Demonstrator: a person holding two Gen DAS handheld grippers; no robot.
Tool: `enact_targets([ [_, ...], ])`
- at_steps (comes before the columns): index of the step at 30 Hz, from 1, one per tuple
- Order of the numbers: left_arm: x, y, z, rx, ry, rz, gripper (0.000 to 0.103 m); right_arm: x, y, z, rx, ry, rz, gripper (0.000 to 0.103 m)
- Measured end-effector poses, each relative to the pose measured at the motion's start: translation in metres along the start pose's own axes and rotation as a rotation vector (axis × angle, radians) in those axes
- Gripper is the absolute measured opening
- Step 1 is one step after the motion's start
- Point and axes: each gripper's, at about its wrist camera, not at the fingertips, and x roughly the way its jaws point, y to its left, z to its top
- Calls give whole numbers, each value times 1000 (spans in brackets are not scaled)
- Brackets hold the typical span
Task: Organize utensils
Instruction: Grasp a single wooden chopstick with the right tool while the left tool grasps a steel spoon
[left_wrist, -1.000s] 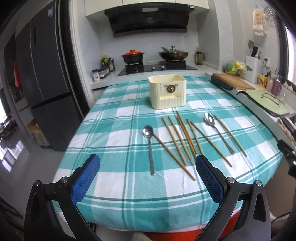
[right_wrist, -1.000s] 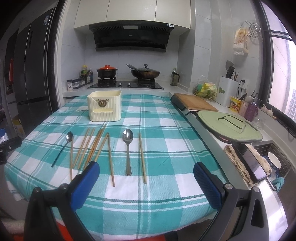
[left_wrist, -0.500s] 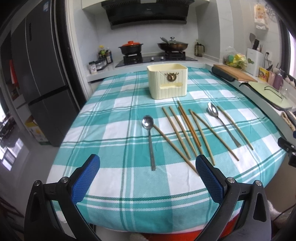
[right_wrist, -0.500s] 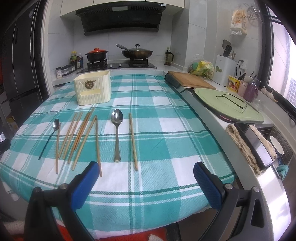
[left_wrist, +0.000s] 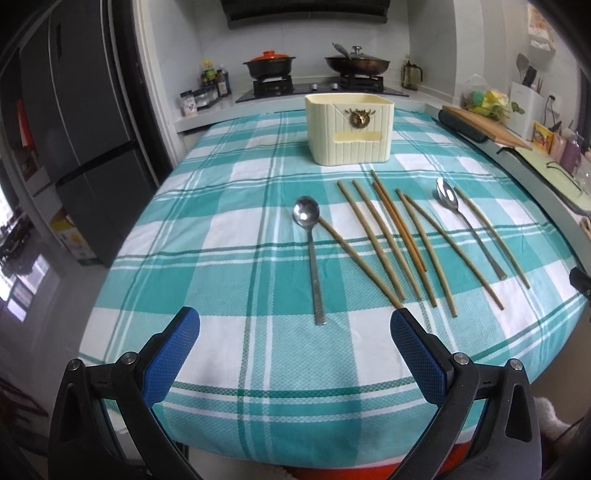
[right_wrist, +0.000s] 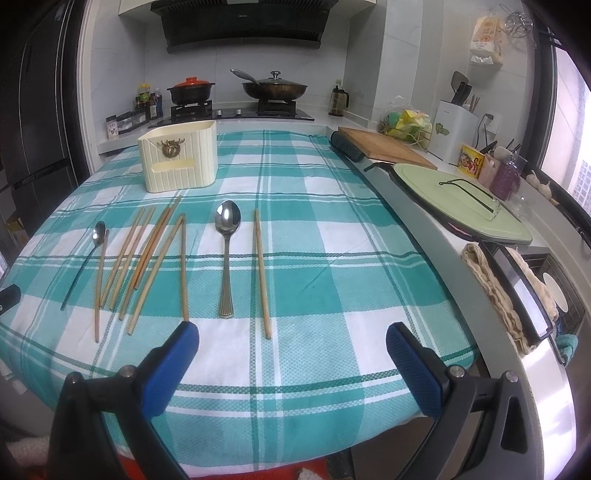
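Both grippers, left gripper (left_wrist: 291, 332) and right gripper (right_wrist: 291, 341), hang released; thin chopsticks (left_wrist: 373, 236) look light, stiff, slippery, so pinch mid-shaft.

Premises: a domestic kitchen. A gas hob (right_wrist: 240, 110) sits under a black extractor hood (right_wrist: 243, 22), carrying a red-lidded pot (right_wrist: 190, 90) and a lidded wok (right_wrist: 275, 88). A tall dark refrigerator (left_wrist: 74, 129) stands alongside. Condiment bottles (right_wrist: 147, 103), a wooden chopping board (right_wrist: 384, 151) and a knife block (right_wrist: 456, 136) occupy the tiled counter. The surface wears a teal checked cloth (right_wrist: 314, 240).
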Motion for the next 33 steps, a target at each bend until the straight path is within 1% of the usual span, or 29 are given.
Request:
enact_targets([
  [5,19,6,-3,-20,51,12,103,12,4,2,-12,27,-3,103],
  [9,32,9,-7,-31,87,18,103,25,6,2,-1,74,21,103],
  [15,44,13,-11,-41,129,35,103,41,14,1,-29,118,-2,103],
  [18,48,15,-11,-47,138,32,103,45,17,2,-46,123,-5,103],
  [23,54,16,-7,-34,129,40,103,48,18,4,-54,115,2,103],
  [25,58,21,-2,-40,125,28,103,49,17,5,-48,104,11,103],
  [28,69,31,8,-63,147,-23,103,50,16,5,-55,87,14,103],
  [30,78,36,13,-77,143,-49,103,52,18,6,-72,81,12,103],
  [33,95,33,21,-57,157,-82,103,52,23,8,-103,62,15,103],
])
